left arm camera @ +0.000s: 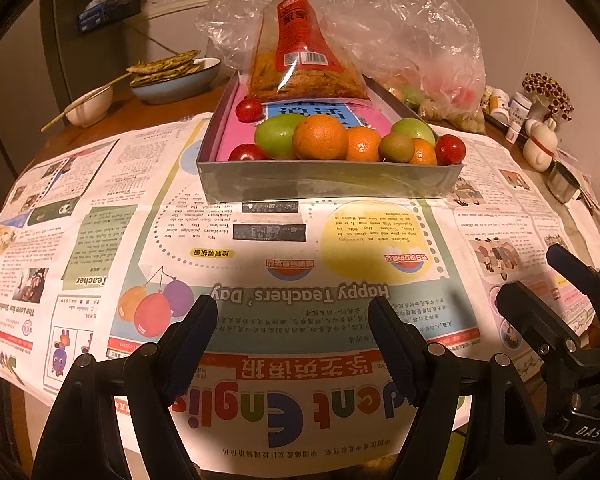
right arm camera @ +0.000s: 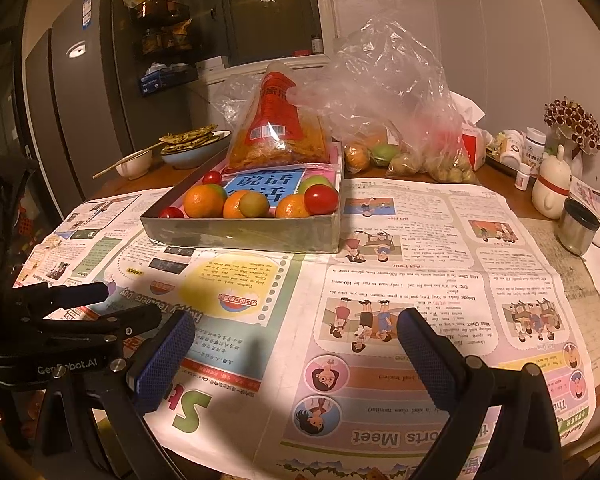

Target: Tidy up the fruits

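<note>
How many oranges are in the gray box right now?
3, along the front of the gray box: a big orange left of center, a smaller orange beside it, and a third orange toward the right, partly behind a brownish-green fruit. Others could be hidden.

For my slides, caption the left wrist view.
Open left gripper hovers over newspaper, facing a fruit-filled tray.

1. Three oranges (left arm camera: 320, 137) are sitting in one grey box (left arm camera: 328, 182).
2. Three red tomatoes (left arm camera: 450, 149) are lying in that box.
3. Three green fruits (left arm camera: 276, 136) are lying there too, one of them small and brownish.
4. One snack bag (left arm camera: 304, 60) is leaning at the box's far end.
5. Two bowls (left arm camera: 176, 80) are standing on the table behind.
6. One metal cup (right arm camera: 578, 226) is standing at the right.
7. Two grippers are showing, the left gripper (left arm camera: 292, 344) and the right gripper (right arm camera: 296, 356).
</note>
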`<state>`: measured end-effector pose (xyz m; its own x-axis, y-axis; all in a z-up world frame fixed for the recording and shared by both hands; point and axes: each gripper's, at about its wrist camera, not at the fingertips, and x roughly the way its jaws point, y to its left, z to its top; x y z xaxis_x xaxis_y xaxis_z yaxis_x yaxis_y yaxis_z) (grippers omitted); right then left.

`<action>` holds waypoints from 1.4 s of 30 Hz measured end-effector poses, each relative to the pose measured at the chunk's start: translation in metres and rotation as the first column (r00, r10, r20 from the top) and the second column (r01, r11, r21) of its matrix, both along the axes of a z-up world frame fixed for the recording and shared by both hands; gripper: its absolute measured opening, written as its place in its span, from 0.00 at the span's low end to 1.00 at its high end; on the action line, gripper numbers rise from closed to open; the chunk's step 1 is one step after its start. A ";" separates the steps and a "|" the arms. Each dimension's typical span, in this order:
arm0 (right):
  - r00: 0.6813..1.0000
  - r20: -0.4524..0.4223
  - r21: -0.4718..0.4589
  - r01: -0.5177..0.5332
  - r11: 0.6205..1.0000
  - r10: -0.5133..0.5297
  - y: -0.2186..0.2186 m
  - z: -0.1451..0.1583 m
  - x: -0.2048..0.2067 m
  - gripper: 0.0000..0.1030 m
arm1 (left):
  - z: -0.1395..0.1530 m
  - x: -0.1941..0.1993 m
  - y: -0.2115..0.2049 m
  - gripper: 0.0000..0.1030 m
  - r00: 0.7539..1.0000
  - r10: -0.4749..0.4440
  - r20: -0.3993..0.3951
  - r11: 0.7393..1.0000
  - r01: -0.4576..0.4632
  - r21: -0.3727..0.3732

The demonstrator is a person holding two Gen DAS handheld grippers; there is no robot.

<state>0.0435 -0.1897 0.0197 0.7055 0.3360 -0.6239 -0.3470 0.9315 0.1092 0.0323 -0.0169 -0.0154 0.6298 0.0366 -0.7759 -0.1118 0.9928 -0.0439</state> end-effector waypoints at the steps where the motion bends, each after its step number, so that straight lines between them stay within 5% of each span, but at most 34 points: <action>1: 1.000 -0.001 0.000 0.001 1.000 -0.001 0.000 0.000 0.000 0.99 | 0.000 0.000 0.000 0.77 1.000 0.000 0.000 1.000 0.000 0.000; 42: 1.000 -0.006 -0.013 0.014 1.000 -0.014 0.000 0.001 -0.001 0.99 | 0.001 -0.002 -0.003 0.77 1.000 -0.013 0.000 1.000 0.013 0.026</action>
